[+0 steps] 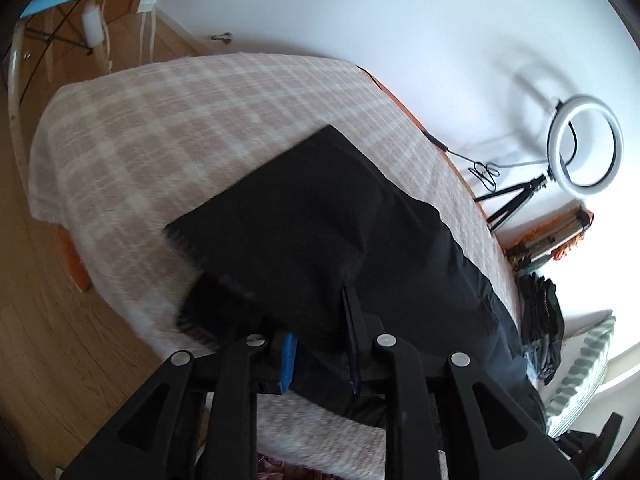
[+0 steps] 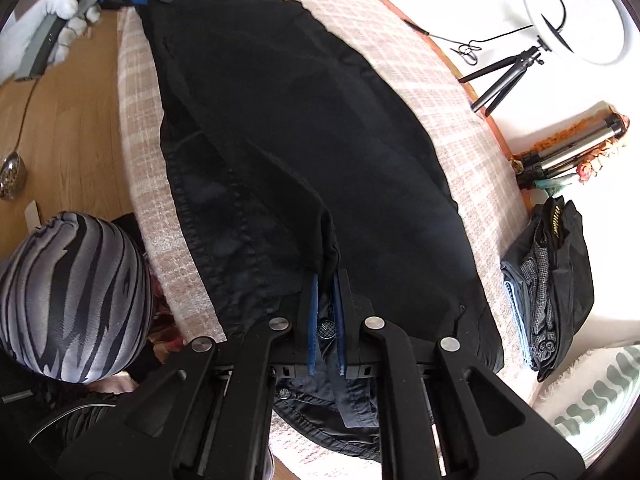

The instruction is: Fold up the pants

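The black pants point(image 2: 304, 128) lie lengthwise on the checked-cloth table point(image 2: 460, 132) — limp, light fabric that sags wherever unsupported. The right gripper point(image 2: 325, 280) is clamped on the waistband by the button; the left gripper point(image 1: 320, 320) pinches the leg end. Thick seams and hems give the firmest hold.

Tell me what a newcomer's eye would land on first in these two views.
The black pants dominate, spread along the checked blanket, with the right gripper pinching the fabric near the waistband buttons and the left gripper at the other end. Next comes the ring light on its tripod against the white wall.
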### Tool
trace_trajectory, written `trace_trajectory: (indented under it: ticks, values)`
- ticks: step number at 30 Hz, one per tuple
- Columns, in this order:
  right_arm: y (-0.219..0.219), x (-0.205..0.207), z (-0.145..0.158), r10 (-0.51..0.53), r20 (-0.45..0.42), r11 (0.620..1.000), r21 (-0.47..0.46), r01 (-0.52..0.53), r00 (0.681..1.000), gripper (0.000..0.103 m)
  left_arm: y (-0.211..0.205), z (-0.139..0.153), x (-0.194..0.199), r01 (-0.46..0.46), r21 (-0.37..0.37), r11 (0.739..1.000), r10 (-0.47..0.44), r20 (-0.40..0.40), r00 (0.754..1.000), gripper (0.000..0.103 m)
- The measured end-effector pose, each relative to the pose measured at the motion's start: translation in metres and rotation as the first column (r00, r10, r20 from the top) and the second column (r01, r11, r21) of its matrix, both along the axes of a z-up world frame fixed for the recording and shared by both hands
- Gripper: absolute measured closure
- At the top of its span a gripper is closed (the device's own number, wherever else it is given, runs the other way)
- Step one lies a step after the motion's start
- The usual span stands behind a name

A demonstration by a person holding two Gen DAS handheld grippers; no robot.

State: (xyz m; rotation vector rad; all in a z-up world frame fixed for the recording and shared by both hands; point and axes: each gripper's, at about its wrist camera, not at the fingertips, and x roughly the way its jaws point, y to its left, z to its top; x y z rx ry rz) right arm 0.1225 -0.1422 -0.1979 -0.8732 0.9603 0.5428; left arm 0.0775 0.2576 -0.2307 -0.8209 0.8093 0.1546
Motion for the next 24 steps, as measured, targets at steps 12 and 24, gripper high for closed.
trace_trajectory:
  ticks: [12, 24]
  values:
    - [-0.03, 0.01, 0.04, -0.13, -0.089, 0.954, 0.261, 0.149, 0.987, 0.064, 0.013, 0.036, -0.019, 0.085, 0.275, 0.958, -0.058, -0.102, 0.993, 0.085]
    - [-0.133, -0.015, 0.112, -0.384, -0.14, 0.734, 0.553, 0.394, 0.912, 0.031, -0.064, 0.055, 0.015, 0.335, 0.306, 0.891, -0.322, -0.094, 0.942, 0.04]
